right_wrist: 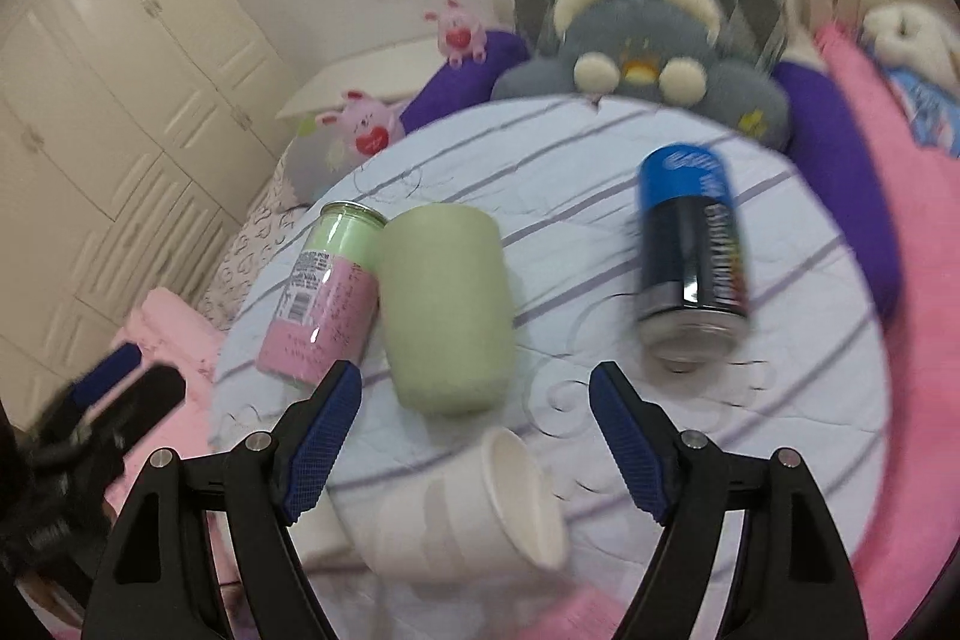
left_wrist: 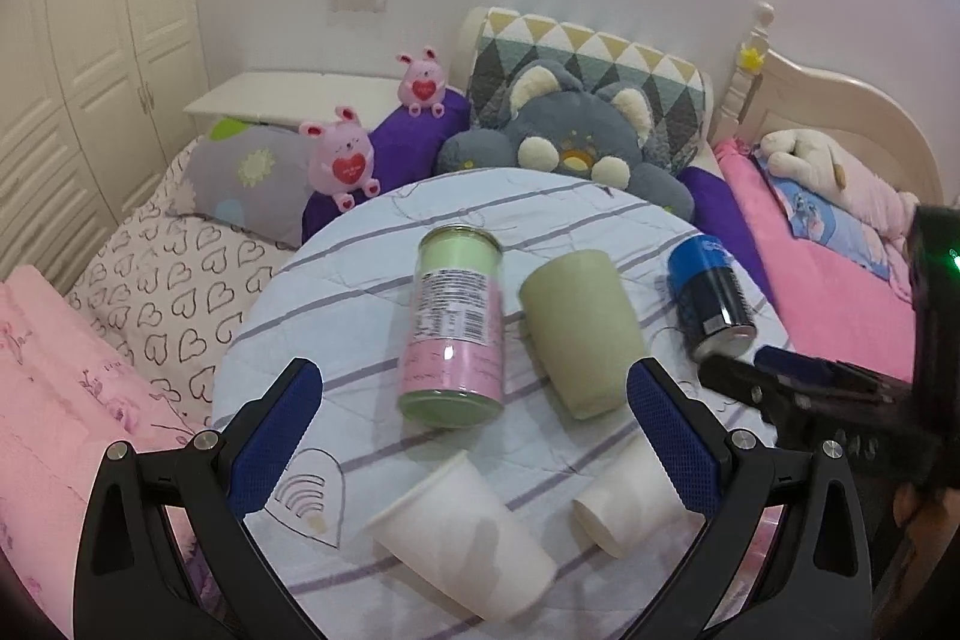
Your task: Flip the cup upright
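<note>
Two white paper cups lie on their sides on a round striped cloth-covered table (left_wrist: 336,280). In the left wrist view the larger-looking cup (left_wrist: 462,532) lies near the front with its rim to the left; the second cup (left_wrist: 630,502) lies to its right, partly behind my finger. A pale green cup (left_wrist: 576,328) stands mouth down in the middle. My left gripper (left_wrist: 474,400) is open above the white cups. My right gripper (right_wrist: 474,394) is open over one white cup (right_wrist: 474,514), near the green cup (right_wrist: 447,304); it also shows in the left wrist view (left_wrist: 780,376).
A pink and green can (left_wrist: 456,322) and a blue can (left_wrist: 711,295) lie on the table. Plush toys and pillows line the bed behind, among them a grey plush (left_wrist: 570,136). A pink blanket (left_wrist: 828,292) lies right, a wardrobe (left_wrist: 96,40) left.
</note>
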Tool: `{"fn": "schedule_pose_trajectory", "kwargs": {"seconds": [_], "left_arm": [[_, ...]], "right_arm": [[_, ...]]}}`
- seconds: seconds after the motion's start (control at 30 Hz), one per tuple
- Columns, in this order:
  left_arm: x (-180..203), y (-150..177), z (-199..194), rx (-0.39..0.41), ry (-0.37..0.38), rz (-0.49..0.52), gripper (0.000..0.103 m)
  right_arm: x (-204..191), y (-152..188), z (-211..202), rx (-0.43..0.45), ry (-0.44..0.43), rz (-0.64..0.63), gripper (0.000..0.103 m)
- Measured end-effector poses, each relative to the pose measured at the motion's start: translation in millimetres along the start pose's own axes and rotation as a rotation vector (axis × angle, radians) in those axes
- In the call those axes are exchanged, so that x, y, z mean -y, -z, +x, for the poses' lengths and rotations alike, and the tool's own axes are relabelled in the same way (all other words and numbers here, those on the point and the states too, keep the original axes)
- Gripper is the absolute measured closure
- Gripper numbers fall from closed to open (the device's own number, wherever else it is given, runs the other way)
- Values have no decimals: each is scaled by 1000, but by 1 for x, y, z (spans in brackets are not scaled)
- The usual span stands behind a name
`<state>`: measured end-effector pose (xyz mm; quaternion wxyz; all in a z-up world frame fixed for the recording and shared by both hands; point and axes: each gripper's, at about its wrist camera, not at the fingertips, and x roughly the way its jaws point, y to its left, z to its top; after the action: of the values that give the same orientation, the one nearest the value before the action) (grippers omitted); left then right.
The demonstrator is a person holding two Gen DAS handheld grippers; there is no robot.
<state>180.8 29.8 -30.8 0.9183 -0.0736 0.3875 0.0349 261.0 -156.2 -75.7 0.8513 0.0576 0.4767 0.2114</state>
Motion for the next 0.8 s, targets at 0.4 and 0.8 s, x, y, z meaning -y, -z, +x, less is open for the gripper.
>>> {"fn": "schedule_pose_trajectory", "kwargs": {"seconds": [0.4,0.8], "left_arm": [[66,5,-8,-38,25,79,0],[98,-14,42,-153,13,51,0]], "right_arm": [[27,34,-58,119,20,-59,23],[48,25,-53,133,46,-136,23]]}}
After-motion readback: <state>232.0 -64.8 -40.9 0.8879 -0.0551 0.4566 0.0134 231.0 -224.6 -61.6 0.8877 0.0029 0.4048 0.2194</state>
